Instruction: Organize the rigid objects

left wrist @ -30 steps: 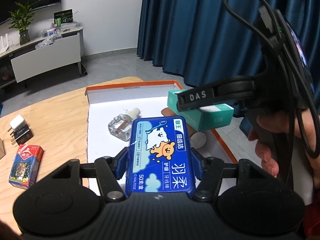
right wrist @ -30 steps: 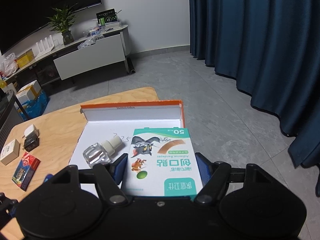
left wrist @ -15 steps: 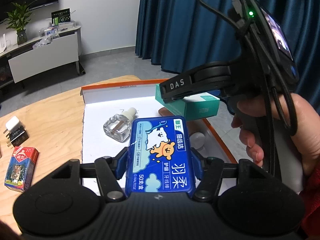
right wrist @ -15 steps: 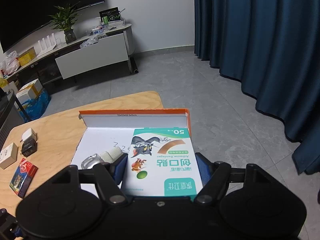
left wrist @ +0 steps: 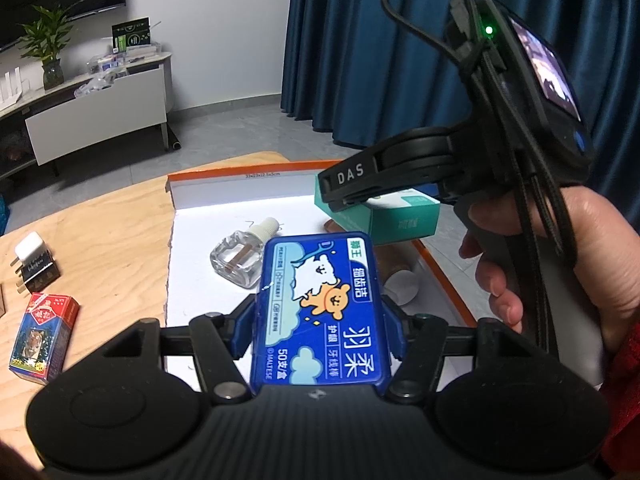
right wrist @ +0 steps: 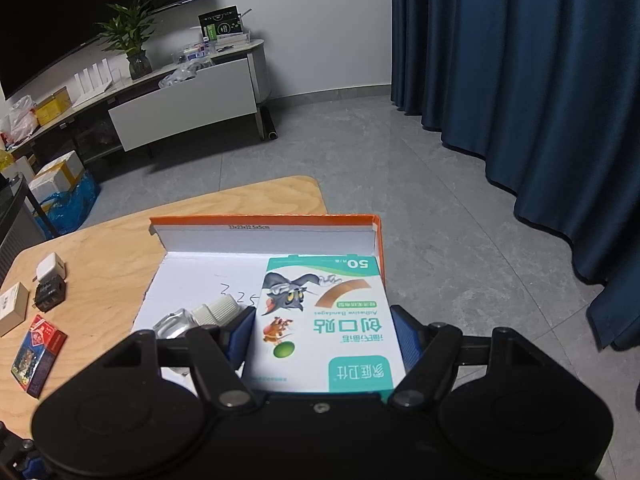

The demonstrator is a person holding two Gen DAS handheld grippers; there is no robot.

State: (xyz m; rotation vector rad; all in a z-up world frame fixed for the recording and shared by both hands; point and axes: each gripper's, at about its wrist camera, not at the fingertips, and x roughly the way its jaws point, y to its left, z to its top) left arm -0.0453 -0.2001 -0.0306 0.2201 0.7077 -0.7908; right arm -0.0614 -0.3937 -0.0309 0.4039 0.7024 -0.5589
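My left gripper (left wrist: 320, 312) is shut on a blue dental-floss case (left wrist: 316, 276) with a cartoon bear, held above the near part of the white, orange-rimmed box (left wrist: 240, 178). The right gripper (right wrist: 322, 316) is shut on a green and white bandage box (right wrist: 320, 300), which hangs over the orange-rimmed box's (right wrist: 264, 222) right side. In the left wrist view that bandage box (left wrist: 400, 220) shows under the black fingers (left wrist: 352, 178), with a person's hand (left wrist: 560, 256) on the handle. A clear glass bottle (left wrist: 240, 256) with a white cap lies inside the box.
A brown roll with a white end (left wrist: 400, 280) lies in the box's right part. On the wooden table (left wrist: 104, 240), left of the box, lie a red card pack (left wrist: 44, 340), a white and a black charger (left wrist: 34, 260) and a small white carton (right wrist: 12, 308). Blue curtains hang on the right.
The right gripper with the bandage box has shifted leftward and farther over the orange-rimmed box. The left gripper and its floss case have stayed almost still.
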